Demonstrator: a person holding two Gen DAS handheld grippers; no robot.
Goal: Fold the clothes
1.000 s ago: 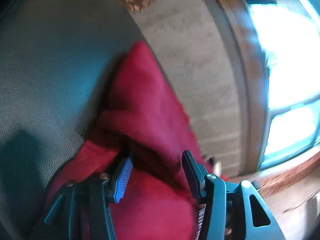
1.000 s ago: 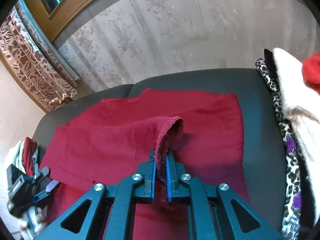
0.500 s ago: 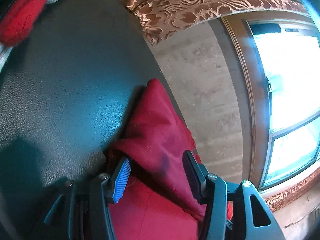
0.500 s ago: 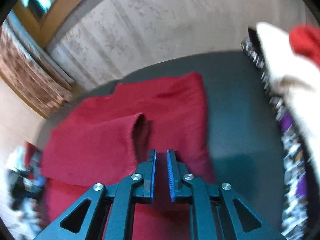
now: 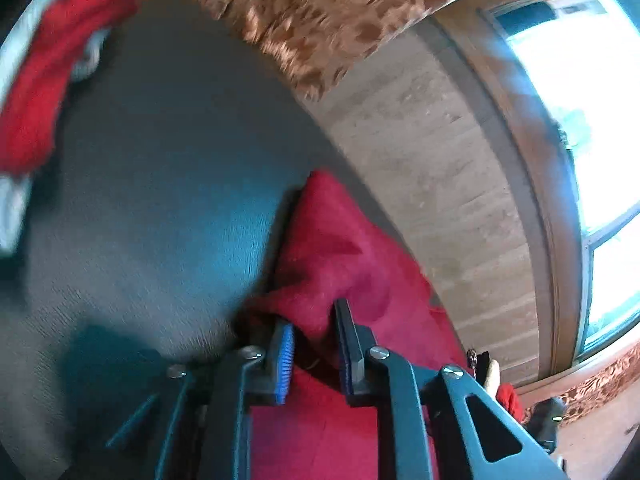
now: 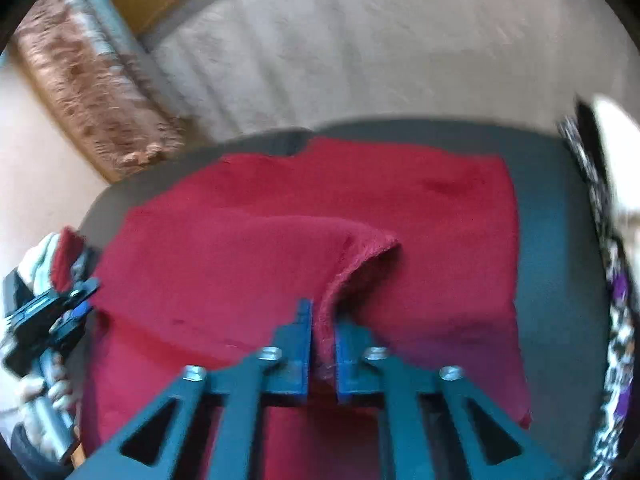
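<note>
A dark red cloth (image 6: 400,200) lies spread over a dark grey cushion (image 6: 556,220). My right gripper (image 6: 323,320) is shut on a raised fold of its near edge, which stands up in a ridge. In the left wrist view my left gripper (image 5: 314,332) has its fingers narrowed on a bunched corner of the same red cloth (image 5: 340,248) near the cushion's (image 5: 160,160) edge by the wall. From the right wrist view the left gripper (image 6: 80,292) shows at the cloth's left edge, held by a hand (image 6: 52,392).
A stack of clothes with leopard print (image 6: 616,320) and a white piece (image 6: 616,152) lies at the cushion's right. Red and white garments (image 5: 36,92) lie at the far end. A patterned curtain (image 5: 340,12), a wall and a bright window (image 5: 592,92) stand behind.
My left gripper's fingers have closed from wide apart onto the cloth corner. My right gripper, slightly parted half a second ago, now pinches a raised fold again.
</note>
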